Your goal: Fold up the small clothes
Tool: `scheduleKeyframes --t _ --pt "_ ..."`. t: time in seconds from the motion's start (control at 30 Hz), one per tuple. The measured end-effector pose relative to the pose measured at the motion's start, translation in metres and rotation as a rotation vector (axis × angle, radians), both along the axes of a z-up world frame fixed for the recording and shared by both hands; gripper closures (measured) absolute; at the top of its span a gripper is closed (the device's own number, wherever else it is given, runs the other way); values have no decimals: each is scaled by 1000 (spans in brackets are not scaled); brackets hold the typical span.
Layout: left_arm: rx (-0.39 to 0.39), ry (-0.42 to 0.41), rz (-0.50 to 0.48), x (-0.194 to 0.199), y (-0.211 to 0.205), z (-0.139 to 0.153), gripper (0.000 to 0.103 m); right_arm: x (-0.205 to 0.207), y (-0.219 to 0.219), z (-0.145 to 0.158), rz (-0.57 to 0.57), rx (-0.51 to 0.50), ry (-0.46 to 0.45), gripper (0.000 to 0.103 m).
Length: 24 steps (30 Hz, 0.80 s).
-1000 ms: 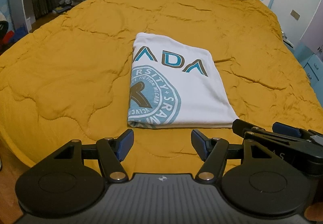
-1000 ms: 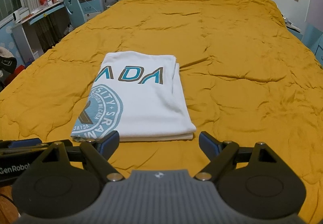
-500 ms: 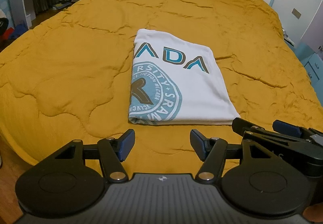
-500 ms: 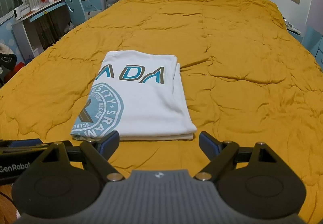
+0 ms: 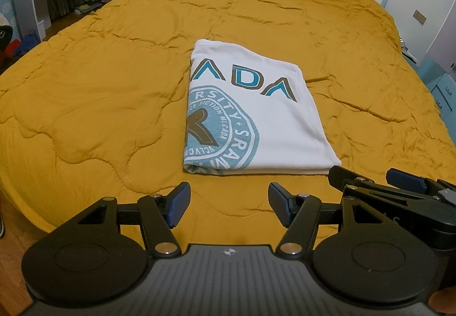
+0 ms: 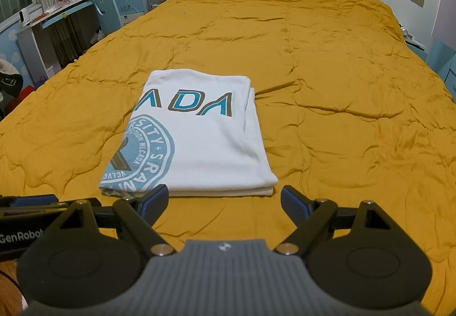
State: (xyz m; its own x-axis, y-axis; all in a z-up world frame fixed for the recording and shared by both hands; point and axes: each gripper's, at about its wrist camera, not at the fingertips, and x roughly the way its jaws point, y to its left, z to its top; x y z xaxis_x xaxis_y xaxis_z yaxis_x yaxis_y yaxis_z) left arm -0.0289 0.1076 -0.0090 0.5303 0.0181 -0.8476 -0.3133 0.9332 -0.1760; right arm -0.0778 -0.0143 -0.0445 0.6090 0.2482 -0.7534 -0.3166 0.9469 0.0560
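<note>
Right wrist view alone shows the stacked layers along the folded white T-shirt's (image 6: 196,142) near and right edges; the left wrist view shows its (image 5: 256,122) smooth top. It lies flat on the mustard quilt (image 6: 342,116) of the bed. Both the left tool (image 5: 226,206) and right tool (image 6: 223,203) are released, empty, hovering just short of the shirt. A desk (image 6: 54,16) stands off to the left.

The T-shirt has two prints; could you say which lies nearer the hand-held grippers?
The round blue seal, at the near left corner; the ADA lettering lies beyond it.
</note>
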Motion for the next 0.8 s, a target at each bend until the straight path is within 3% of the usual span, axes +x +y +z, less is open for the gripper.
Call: scheduleKeyframes --t 0.8 --pt "39 34 -4 1 -4 -1 30 -1 4 -5 -3 -26 7 21"
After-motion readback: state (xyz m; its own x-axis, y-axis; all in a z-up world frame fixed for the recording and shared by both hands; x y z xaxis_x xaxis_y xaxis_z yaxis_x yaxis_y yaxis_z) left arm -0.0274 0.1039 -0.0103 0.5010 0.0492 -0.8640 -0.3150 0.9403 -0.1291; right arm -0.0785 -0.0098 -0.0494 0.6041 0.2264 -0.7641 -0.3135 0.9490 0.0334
